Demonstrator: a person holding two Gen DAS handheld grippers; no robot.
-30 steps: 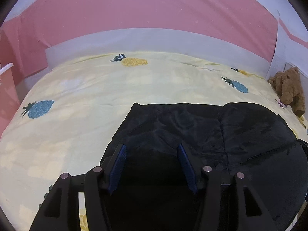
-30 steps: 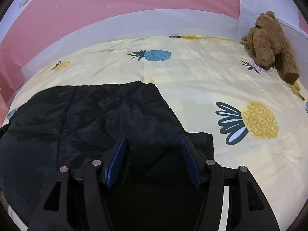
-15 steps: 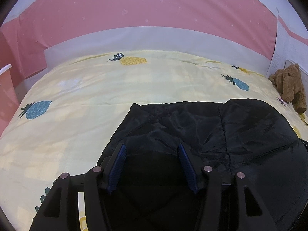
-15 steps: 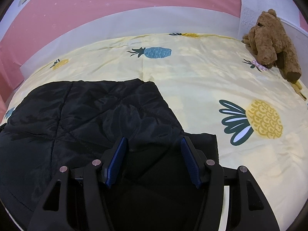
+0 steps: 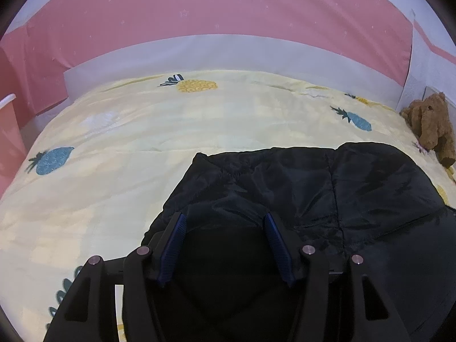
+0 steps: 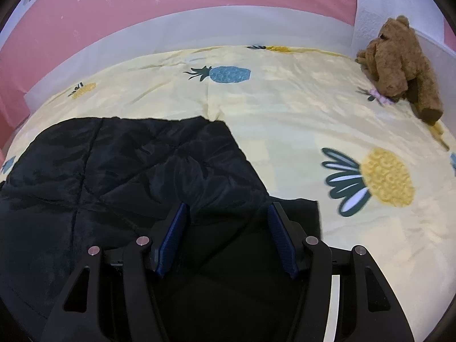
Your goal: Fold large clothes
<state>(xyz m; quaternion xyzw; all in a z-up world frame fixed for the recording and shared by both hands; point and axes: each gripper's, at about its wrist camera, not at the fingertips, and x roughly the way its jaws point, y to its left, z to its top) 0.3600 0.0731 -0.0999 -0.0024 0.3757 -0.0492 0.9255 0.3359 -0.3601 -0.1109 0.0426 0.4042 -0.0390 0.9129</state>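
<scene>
black quilted garment on a pineapple-print bed, both claws spread above it

item: black quilted garment [image 5: 327,188] [image 6: 128,165], shiny padded fabric with stitched seams, lying flat on the bed at its near side; far edge roughly straight, one far corner showing in each view. in the right wrist view a lower, matte black layer sticks out past the quilted part at the near right

left claw [image 5: 225,219]: jaws apart, blue pads facing each other with a clear gap; it sits over the near left part of the garment, pointing down and forward. dark fabric shows between the pads, no pinch visible; whether the tips touch the cloth cannot be told

right claw [image 6: 228,211]: jaws apart at a similar width, over the near right part of the garment, close to the edge of the matte layer; nothing pinched

support: bed with a pale yellow cover [image 5: 142,148] [image 6: 299,108] printed with blue and yellow pineapples, lightly creased

beyond: brown teddy bear [image 5: 430,119] [image 6: 399,59] slumped at the far right corner of the bed, apart from the garment; white bed rail [image 5: 228,51] along the far side; pink wall [image 5: 228,5] with small pale stars behind
</scene>
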